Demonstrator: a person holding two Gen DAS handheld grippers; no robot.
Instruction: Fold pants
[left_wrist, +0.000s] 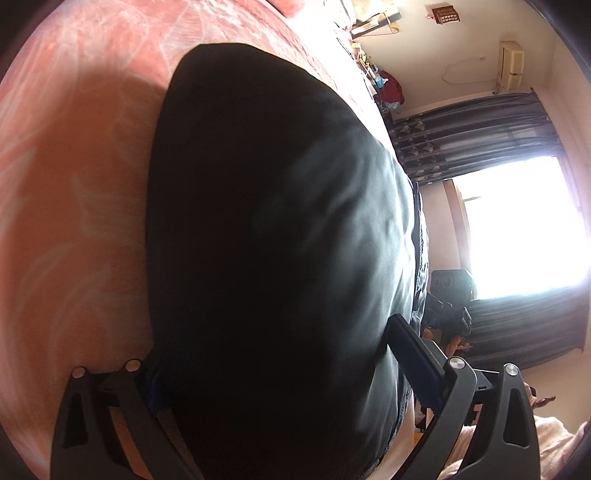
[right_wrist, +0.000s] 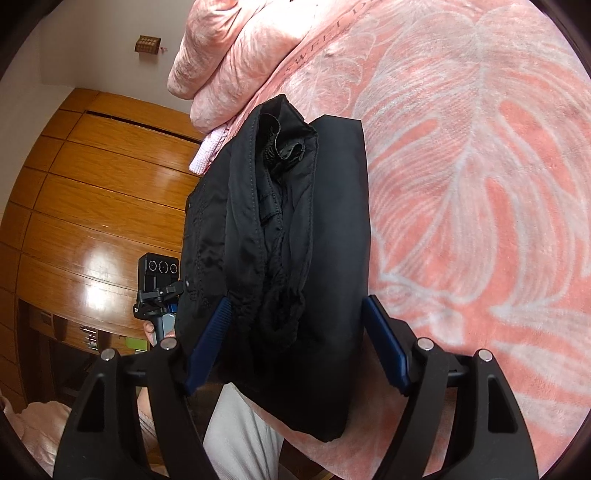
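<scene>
Pants (right_wrist: 288, 229), black and already doubled into a thick bundle, fill the centre of both wrist views, sitting between the fingers of each gripper. In the right wrist view the right gripper (right_wrist: 295, 343) has its blue pads spread wide on either side of the bundle's near end, jaws apart and touching the cloth at most lightly. In the left wrist view the left gripper (left_wrist: 269, 369) likewise straddles the dark mass of the pants (left_wrist: 266, 221); its fingers stand far apart, though whether they press the fabric I cannot tell. Beyond the bundle lies the pink leaf-patterned bed (right_wrist: 480, 166), with a crumpled pink quilt (right_wrist: 225, 51) at upper left. The fold looks nearly finished, at the stage of squaring or setting down. Next would come pressing the layers flat and releasing cleanly so the waistband doesn't spring open.
</scene>
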